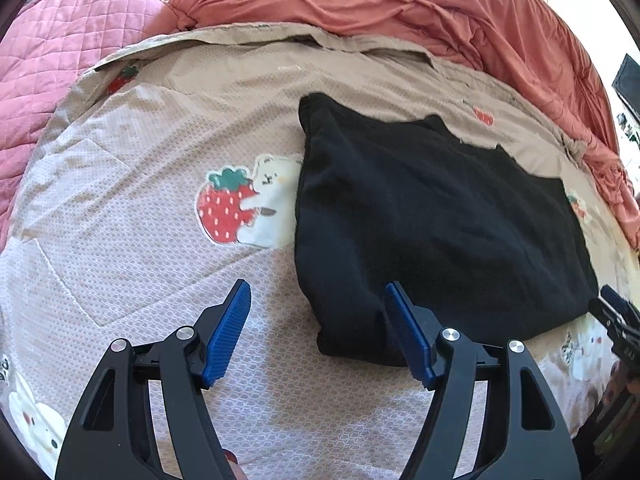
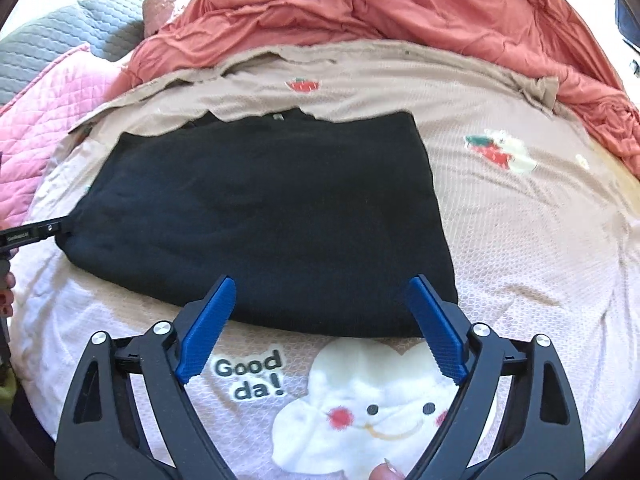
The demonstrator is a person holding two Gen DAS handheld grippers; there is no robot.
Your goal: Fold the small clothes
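Note:
A black garment [image 1: 432, 220] [image 2: 260, 208] lies folded flat in a rough rectangle on a beige printed bed cover [image 1: 140, 240] [image 2: 520, 240]. My left gripper [image 1: 318, 286] is open just above the garment's near left corner; the right blue pad [image 1: 408, 332] sits over the cloth and the left one over bare cover. My right gripper [image 2: 322, 280] is open over the garment's near edge, close to its right corner, and nothing is pinched between its pads. Each gripper shows at the edge of the other's view: the right gripper [image 1: 616, 316] and the left gripper [image 2: 36, 234].
A rumpled orange-red duvet [image 1: 400, 4] [image 2: 380, 8] is heaped along the back of the bed. A pink quilted blanket [image 1: 60, 52] [image 2: 40, 120] lies at the left, with a grey quilt [image 2: 80, 28] behind it. Strawberry, bear and "Good da!" prints mark the cover.

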